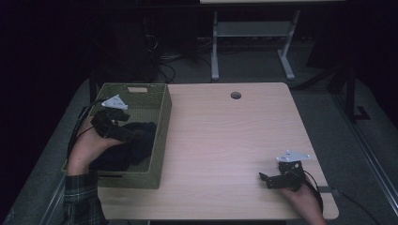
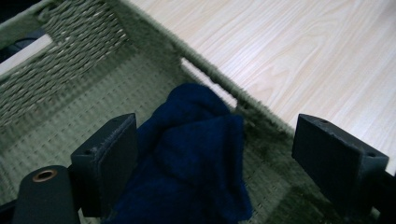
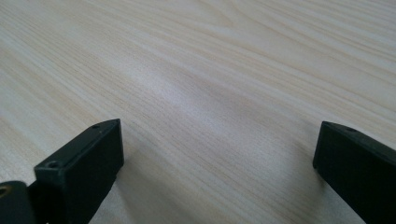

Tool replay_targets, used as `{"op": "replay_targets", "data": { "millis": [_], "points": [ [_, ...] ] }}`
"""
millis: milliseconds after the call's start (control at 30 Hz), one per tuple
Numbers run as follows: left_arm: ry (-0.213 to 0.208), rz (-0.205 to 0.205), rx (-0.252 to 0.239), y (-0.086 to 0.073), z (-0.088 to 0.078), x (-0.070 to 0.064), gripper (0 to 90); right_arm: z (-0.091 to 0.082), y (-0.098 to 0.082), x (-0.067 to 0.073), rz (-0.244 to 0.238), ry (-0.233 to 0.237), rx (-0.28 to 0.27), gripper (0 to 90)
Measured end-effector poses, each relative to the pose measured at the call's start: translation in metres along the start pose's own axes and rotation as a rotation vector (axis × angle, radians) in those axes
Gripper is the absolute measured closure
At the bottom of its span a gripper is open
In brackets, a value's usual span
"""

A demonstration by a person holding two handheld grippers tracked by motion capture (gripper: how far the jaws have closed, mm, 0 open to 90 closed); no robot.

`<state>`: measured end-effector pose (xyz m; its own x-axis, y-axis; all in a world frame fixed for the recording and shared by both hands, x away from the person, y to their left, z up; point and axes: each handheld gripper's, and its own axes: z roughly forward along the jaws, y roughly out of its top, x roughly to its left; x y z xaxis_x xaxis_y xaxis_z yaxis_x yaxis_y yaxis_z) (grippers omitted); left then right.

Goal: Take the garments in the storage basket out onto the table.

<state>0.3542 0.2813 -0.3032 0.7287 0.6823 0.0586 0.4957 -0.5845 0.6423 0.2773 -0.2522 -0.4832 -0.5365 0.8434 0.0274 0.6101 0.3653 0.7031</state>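
Observation:
A dark blue cloth (image 1: 126, 145) lies bunched inside a green woven basket (image 1: 165, 105) at the table's left edge. My left gripper (image 1: 123, 132) hangs over the basket just above the cloth. In the left gripper view its jaws stand wide apart, and the blue cloth (image 2: 191, 154) lies below and between them, not pinched. My left gripper (image 2: 224, 161) is open. My right gripper (image 1: 264, 178) rests low over the bare wood near the table's front right corner. In the right gripper view my right gripper (image 3: 215, 154) is open with only wood grain between its fingers.
The light wooden table (image 1: 225, 140) has a round cable hole (image 1: 235, 95) near its far edge. The basket wall (image 2: 219, 77) separates the cloth from the tabletop. Beyond the table stand a white desk frame (image 1: 253, 37) and cables on a dark floor.

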Motion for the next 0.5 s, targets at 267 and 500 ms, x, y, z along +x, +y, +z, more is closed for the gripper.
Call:
{"op": "replay_targets", "data": {
  "millis": [267, 500],
  "points": [
    [0.029, -0.03, 0.025, -0.012, 0.0, 0.013, 14.3, 0.0, 0.0, 0.0, 0.0, 0.0, 0.0, 1.4],
    [0.047, -0.061, 0.05, -0.023, 0.002, 0.024, 14.2, 0.0, 0.0, 0.0, -0.001, 0.0, 0.0, 1.4]
  ]
}}
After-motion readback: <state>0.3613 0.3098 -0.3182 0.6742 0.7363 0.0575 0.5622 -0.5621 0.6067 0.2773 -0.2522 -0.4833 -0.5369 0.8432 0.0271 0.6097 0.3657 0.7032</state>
